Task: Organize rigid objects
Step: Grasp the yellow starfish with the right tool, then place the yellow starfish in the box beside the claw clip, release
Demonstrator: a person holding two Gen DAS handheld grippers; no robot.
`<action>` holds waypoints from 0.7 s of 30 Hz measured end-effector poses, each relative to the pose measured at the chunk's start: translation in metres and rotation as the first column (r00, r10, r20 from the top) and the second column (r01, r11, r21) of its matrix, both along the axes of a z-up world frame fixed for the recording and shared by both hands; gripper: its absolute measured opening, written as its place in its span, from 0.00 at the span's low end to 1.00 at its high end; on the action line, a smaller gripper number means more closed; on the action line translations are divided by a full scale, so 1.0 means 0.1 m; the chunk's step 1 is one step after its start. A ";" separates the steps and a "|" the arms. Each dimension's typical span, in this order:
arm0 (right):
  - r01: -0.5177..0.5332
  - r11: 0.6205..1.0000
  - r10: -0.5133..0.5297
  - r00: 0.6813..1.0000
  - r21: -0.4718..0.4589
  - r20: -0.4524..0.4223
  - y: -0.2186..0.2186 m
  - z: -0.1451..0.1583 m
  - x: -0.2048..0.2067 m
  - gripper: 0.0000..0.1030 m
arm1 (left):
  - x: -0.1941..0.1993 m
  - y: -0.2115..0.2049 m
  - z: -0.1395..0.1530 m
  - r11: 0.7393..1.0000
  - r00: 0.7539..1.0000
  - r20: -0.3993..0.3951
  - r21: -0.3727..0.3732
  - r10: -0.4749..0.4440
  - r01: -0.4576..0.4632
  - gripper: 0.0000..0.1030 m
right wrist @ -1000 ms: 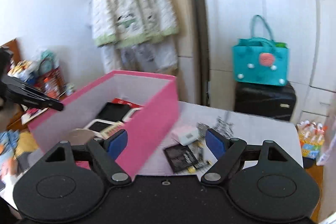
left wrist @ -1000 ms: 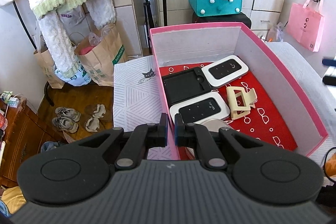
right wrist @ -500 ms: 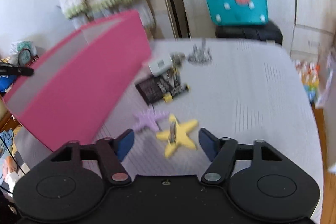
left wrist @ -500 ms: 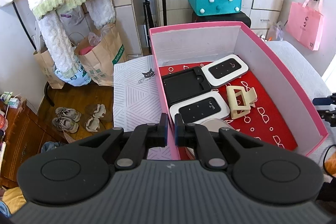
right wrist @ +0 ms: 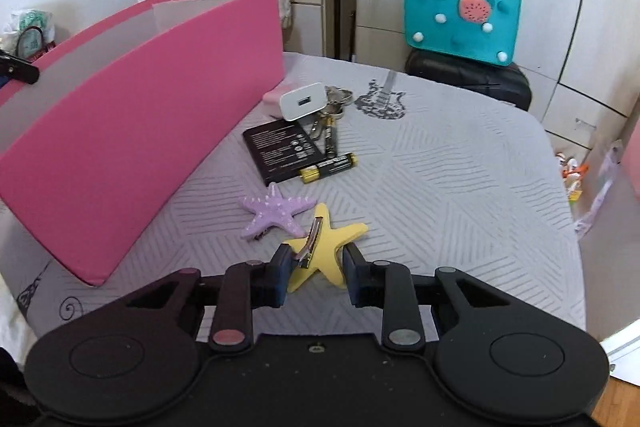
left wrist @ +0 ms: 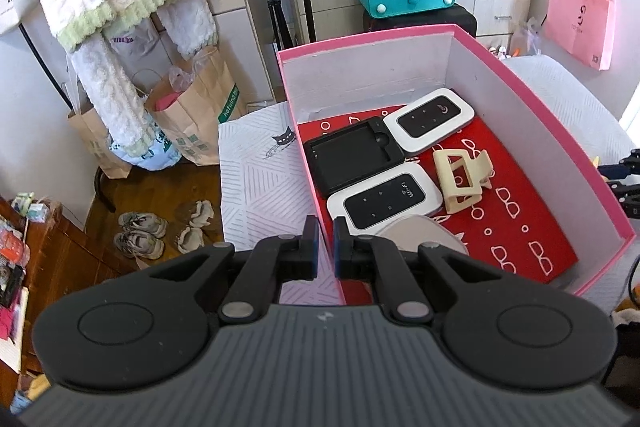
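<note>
Right wrist view: the right gripper (right wrist: 314, 269) brackets a flat yellow star-shaped hair clip (right wrist: 326, 245) on the ribbed grey cover (right wrist: 460, 187) — its jaws, just closing, touch or nearly touch the star's lower arms. A knobbly purple starfish clip (right wrist: 276, 210) lies at 10 o'clock from it. Beyond lie one black battery pack (right wrist: 276, 149), two cylindrical batteries (right wrist: 328, 167) and one white charger (right wrist: 302, 101). The left gripper (left wrist: 325, 247) pinches the pink cardboard box (left wrist: 560, 131) wall — inside lie two glossy Wi-Fi routers (left wrist: 384, 201), one black tray (left wrist: 352, 155) and one cream claw clip (left wrist: 460, 179).
</note>
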State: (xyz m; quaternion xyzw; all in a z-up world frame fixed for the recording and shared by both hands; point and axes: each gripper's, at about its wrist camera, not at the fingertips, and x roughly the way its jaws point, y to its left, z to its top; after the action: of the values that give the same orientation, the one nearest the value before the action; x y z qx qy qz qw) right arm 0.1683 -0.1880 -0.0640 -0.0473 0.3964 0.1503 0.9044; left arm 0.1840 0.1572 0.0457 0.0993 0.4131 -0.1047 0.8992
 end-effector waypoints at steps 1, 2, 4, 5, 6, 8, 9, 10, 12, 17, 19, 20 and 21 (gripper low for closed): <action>0.004 1.000 -0.004 1.000 0.009 -0.003 -0.01 0.00 0.01 0.30 | 0.00 0.00 0.00 1.000 1.000 -0.001 -0.003 0.000 0.000 0.06; 0.010 1.000 -0.010 1.000 0.019 -0.007 -0.04 0.01 0.01 0.30 | 0.00 0.00 0.00 1.000 1.000 0.000 -0.001 0.000 0.000 0.06; 0.026 0.999 -0.026 1.000 0.036 -0.005 -0.07 0.03 0.02 0.30 | 0.00 0.00 0.00 1.000 1.000 0.000 0.002 0.000 0.000 0.06; 0.033 0.998 -0.033 0.999 0.045 0.001 -0.10 0.06 0.02 0.30 | 0.00 -0.01 0.00 1.000 1.000 0.001 0.005 -0.001 0.001 0.06; 0.041 0.998 -0.042 0.999 0.056 0.009 -0.12 0.10 0.02 0.30 | 0.00 -0.01 0.00 1.000 1.000 0.001 0.007 -0.001 0.001 0.06; 0.041 0.996 -0.043 0.999 0.077 0.024 -0.15 0.19 0.02 0.30 | 0.00 -0.01 0.00 1.000 1.000 0.001 0.008 -0.002 0.002 0.06; 0.041 0.995 -0.044 0.999 0.091 0.032 -0.17 0.24 0.02 0.30 | -0.01 -0.01 0.00 1.000 1.000 0.000 0.007 -0.001 0.001 0.06; 0.036 0.993 -0.041 0.998 0.109 0.039 -0.17 0.30 0.02 0.30 | -0.01 -0.01 -0.01 1.000 1.000 0.000 0.006 -0.001 0.001 0.06; 0.005 0.988 -0.014 0.998 0.154 0.058 -0.17 0.45 0.03 0.30 | -0.01 -0.01 -0.01 1.000 1.000 0.001 0.003 0.001 -0.002 0.06; -0.197 0.956 0.171 0.976 0.219 0.134 0.10 0.86 0.04 0.30 | -0.02 0.00 0.00 1.000 1.000 0.002 -0.015 0.015 -0.015 0.06; -0.295 0.929 0.269 0.953 0.225 0.140 0.30 0.99 0.09 0.30 | -0.02 0.00 -0.01 1.000 1.000 0.007 -0.014 0.022 -0.022 0.06; -0.338 0.915 0.315 0.940 0.220 0.134 0.42 1.03 0.12 0.30 | -0.03 -0.01 -0.01 1.000 1.000 0.010 -0.012 0.025 -0.025 0.06; -0.376 0.901 0.357 0.926 0.215 0.123 0.52 1.05 0.15 0.30 | -0.04 -0.01 -0.01 0.999 0.999 0.012 -0.011 0.031 -0.031 0.06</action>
State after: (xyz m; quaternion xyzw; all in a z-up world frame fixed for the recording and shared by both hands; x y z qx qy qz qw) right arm 0.1836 -0.1358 0.0411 -0.0201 0.3230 0.3617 0.8744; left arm 0.1804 0.1560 0.0446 0.0887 0.4085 -0.0925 0.9037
